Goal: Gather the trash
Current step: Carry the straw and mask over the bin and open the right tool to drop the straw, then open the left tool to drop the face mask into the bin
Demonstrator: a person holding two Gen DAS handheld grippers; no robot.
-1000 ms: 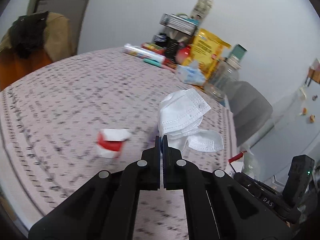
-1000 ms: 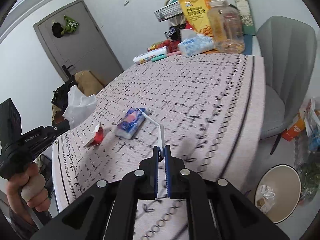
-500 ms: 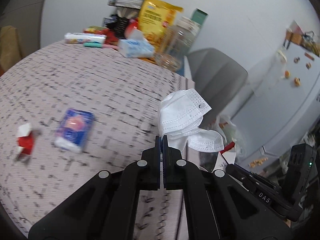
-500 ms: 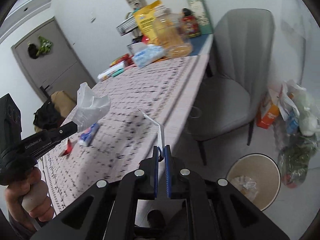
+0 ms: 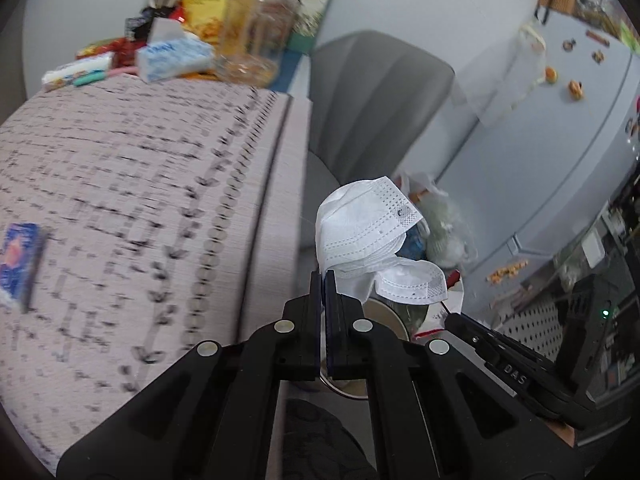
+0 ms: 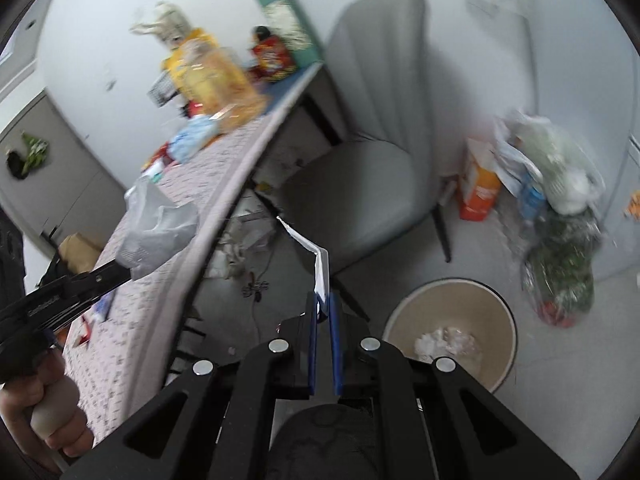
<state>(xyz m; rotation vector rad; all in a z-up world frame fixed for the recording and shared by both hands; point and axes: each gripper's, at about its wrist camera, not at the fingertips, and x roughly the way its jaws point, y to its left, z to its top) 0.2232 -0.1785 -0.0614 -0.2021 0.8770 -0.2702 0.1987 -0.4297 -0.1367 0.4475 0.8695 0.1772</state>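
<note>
A: What have you got in your left gripper (image 5: 323,280)?

B: Your left fingers are clenched on a bundle of white face masks (image 5: 366,228). The masks stick up past the fingertips toward 1 o'clock, off the edge of the table (image 5: 160,168). In the right wrist view the same gripper (image 6: 120,270) shows at 9 o'clock, with the masks (image 6: 158,226) hanging over the table's edge (image 6: 224,216).

A: And your right gripper (image 6: 323,308)?

B: Its fingers are clamped on a thin white strip of paper (image 6: 316,256), which rises from the fingertips and bends off toward 11 o'clock. I cannot tell what kind of paper it is.

A: Where is the bin?

B: The round beige bin (image 6: 496,304) stands on the floor at 3 o'clock from your right fingertips, just beside them in the picture, with crumpled white scraps (image 6: 444,340) inside. The grey chair (image 6: 372,120) is at 12 o'clock, and a heap of bags (image 6: 556,184) sits at 2 o'clock.

A: Anything left on the table?

B: A blue packet (image 5: 18,256) lies at 9 o'clock in the left wrist view, blurred.
</note>
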